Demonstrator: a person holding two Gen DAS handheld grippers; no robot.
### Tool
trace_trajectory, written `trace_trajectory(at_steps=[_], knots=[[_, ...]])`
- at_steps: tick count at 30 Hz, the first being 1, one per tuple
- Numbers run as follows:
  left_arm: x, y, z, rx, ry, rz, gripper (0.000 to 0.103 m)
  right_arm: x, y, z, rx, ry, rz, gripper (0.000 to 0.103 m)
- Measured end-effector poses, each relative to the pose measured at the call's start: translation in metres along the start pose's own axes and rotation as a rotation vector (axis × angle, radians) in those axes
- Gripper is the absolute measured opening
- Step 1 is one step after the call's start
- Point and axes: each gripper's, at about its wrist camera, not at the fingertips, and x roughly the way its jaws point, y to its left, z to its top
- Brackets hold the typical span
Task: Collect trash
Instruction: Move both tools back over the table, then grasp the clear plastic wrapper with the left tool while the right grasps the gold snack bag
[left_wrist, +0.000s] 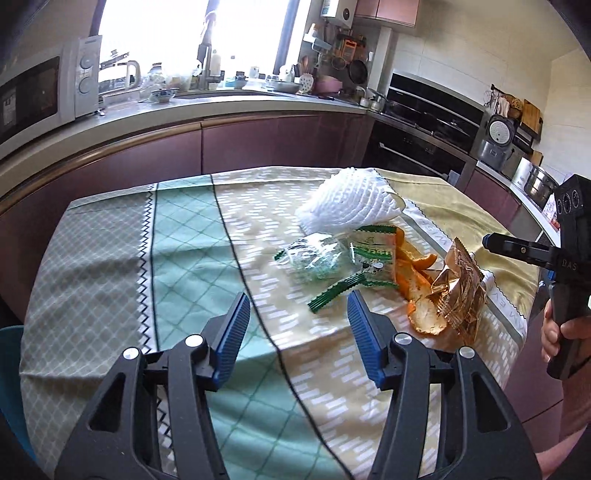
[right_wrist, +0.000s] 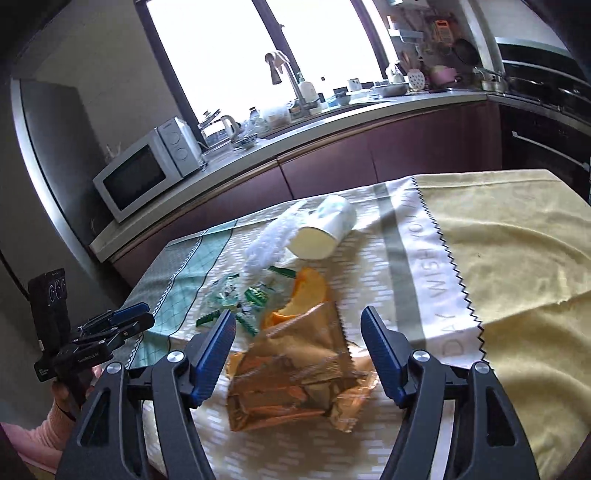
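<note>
A small heap of trash lies on the patterned tablecloth (left_wrist: 184, 229): a white foam net (left_wrist: 351, 201), clear green-edged wrappers (left_wrist: 314, 256), orange peel (left_wrist: 413, 280) and a crumpled gold foil wrapper (left_wrist: 461, 291). My left gripper (left_wrist: 297, 295) is open and holds nothing, just short of the green wrappers. In the right wrist view my right gripper (right_wrist: 297, 312) is open over the gold wrapper (right_wrist: 295, 369), its pads apart from it. Behind that are the peel (right_wrist: 310, 291), a tipped paper cup (right_wrist: 325, 232) and the foam net (right_wrist: 269, 240). Each gripper appears in the other's view, right gripper (left_wrist: 491, 242) and left gripper (right_wrist: 144, 314).
A purple-fronted kitchen counter (left_wrist: 258, 107) runs behind the table, with a microwave (left_wrist: 37, 99), kettle and sink faucet (right_wrist: 280, 70). An oven (left_wrist: 424, 122) and rice cooker (left_wrist: 496, 138) stand at the right. A hand (left_wrist: 550, 332) holds the right gripper. A teal chair edge (left_wrist: 11, 369) shows lower left.
</note>
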Motion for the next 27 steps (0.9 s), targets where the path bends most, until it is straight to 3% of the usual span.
trace_trajectory(at_steps=[6, 17, 20, 23, 27], knots=[[0.035, -0.023, 0.017, 0.040, 0.035, 0.024, 0.063, 0.019, -0.019, -0.005, 0.047, 0.050, 0.061, 0.068], [0.076, -0.023, 0.032, -0.003, 0.111, 0.052, 0.068, 0.028, -0.017, -0.012, 0.035, 0.081, 0.148, 0.063], [0.087, -0.019, 0.033, -0.025, 0.141, 0.041, 0.062, 0.027, -0.017, -0.014, 0.039, 0.083, 0.157, 0.060], [0.093, -0.018, 0.032, -0.034, 0.162, 0.030, 0.052, 0.027, -0.017, -0.017, 0.039, 0.092, 0.169, 0.048], [0.094, -0.018, 0.029, -0.039, 0.168, 0.005, 0.040, 0.025, -0.017, -0.019, 0.038, 0.102, 0.177, 0.040]])
